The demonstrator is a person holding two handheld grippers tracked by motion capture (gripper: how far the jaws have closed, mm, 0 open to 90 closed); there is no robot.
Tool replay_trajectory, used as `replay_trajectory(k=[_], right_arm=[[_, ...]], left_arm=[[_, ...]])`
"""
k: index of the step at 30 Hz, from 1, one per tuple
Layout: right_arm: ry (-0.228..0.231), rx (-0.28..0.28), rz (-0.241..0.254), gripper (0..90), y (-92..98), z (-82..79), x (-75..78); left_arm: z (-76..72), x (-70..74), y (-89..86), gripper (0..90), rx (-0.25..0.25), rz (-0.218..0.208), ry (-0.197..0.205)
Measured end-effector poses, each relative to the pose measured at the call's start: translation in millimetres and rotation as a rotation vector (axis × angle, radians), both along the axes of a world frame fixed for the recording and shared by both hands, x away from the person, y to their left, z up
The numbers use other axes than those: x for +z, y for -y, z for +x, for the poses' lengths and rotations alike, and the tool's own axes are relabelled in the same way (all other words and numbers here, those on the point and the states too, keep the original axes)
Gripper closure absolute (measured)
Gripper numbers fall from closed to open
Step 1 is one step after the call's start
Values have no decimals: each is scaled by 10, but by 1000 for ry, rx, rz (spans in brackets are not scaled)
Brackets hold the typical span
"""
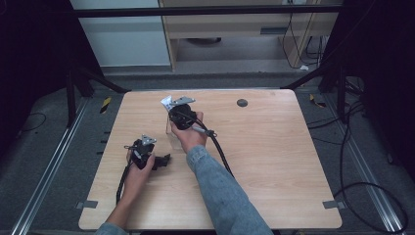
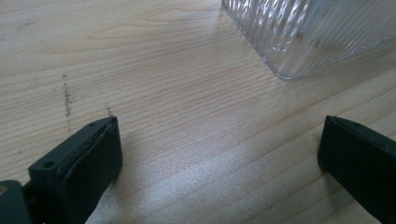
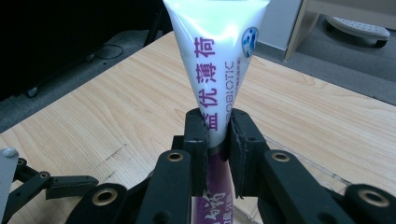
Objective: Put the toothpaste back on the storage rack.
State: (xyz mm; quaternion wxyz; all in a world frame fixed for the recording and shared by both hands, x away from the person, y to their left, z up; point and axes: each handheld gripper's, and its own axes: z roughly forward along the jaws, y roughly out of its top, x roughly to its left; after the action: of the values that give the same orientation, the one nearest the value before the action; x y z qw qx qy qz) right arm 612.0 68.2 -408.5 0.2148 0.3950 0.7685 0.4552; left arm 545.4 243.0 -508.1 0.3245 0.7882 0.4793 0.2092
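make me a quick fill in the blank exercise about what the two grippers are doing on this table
1. The right gripper is shut on a white ____ printed with purple characters.
2. The left gripper has its jaws ____, with bare wood between them.
3. The ribbed clear container stands on a ____ table.
4. In the right gripper view, the tube's wide flat end points ____.

Missing words: tube; open; wooden; up
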Motion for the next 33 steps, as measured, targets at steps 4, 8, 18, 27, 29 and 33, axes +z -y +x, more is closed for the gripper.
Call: replay_trajectory(k=[4,8,18,27,29,33], right_arm=[[-3,2,4,784,2,5,-2],[0,3,-1,784,0,4,-2],[-6,4,4,781,-3,6,-2],[-3,3,-1,768,-3,-2,1],[-4,7,-3,760,-2,-11,9],[8,15,-30,759,13,-33,31]], left_arm=[[0,0,0,0,0,0,0],[0,0,0,0,0,0,0],[0,0,0,0,0,1,0],[0,0,0,0,0,0,0],[0,1,0,0,0,0,0],[0,0,0,0,0,0,0]])
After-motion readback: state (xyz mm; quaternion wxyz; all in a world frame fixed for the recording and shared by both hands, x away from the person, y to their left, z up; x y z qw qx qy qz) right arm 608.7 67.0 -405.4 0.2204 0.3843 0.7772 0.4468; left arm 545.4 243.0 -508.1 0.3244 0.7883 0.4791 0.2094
